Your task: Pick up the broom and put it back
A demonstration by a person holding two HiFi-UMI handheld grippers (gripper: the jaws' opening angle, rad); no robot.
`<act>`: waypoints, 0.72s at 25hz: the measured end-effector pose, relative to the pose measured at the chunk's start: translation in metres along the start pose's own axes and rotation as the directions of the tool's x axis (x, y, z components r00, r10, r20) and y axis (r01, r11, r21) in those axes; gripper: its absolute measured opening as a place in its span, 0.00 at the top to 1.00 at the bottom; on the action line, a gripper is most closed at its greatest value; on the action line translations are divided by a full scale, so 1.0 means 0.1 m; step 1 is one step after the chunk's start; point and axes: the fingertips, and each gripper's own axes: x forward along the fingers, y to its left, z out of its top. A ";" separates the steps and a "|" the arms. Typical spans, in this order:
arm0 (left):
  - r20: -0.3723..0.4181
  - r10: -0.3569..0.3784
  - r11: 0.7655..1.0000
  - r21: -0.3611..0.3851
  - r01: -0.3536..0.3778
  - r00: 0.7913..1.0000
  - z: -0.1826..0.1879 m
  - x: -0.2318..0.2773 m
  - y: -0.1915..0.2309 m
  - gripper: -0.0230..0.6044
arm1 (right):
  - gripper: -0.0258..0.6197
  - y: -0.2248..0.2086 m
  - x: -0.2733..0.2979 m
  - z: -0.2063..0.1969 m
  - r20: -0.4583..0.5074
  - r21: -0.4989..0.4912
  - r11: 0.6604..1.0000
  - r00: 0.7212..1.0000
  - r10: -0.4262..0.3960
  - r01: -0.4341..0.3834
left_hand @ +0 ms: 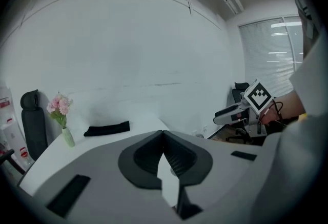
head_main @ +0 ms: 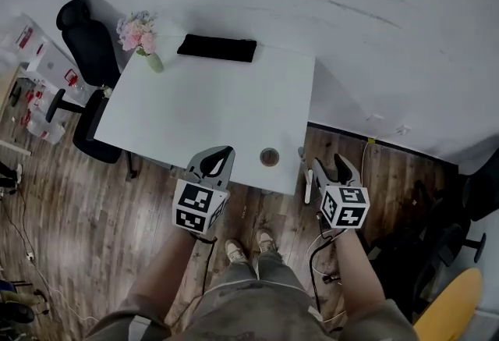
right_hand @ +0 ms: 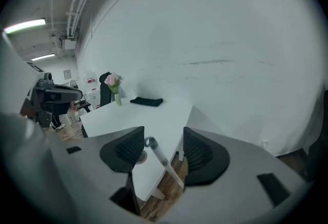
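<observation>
The broom shows only as a thin white handle point(head_main: 306, 175) with a loop at its top, leaning at the near right edge of the white table point(head_main: 210, 109); its head is out of sight. My right gripper point(head_main: 328, 165) hangs just right of it, open. In the right gripper view the handle point(right_hand: 164, 162) stands slanted between the wide jaws of the right gripper point(right_hand: 163, 138), touching neither pad. My left gripper point(head_main: 214, 161) is shut and empty over the table's near edge; in its own view the left gripper point(left_hand: 163, 133) has its tips meeting.
A vase of pink flowers point(head_main: 142, 38) and a flat black object point(head_main: 217, 47) sit at the table's far side, a round cable hole point(head_main: 269, 156) near the front. A black office chair point(head_main: 87, 58) stands left. Cables lie on the wooden floor point(head_main: 93, 214); white wall behind.
</observation>
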 end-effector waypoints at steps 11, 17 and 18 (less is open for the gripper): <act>0.244 0.050 0.994 0.087 -0.073 0.969 1.13 -0.73 0.00 0.94 | 0.75 0.48 -1.23 1.46 0.319 -0.107 0.988 0.938 0.139 -0.110; 0.303 0.066 0.983 0.147 -0.115 0.951 1.39 -1.17 -0.06 0.94 | 0.79 0.83 -1.84 1.84 0.433 -0.111 0.976 0.875 0.216 -0.187; 0.310 0.065 0.981 0.154 -0.117 0.949 1.41 -1.23 -0.08 0.94 | 0.80 0.88 -1.92 1.85 0.435 -0.123 0.974 0.872 0.225 -0.190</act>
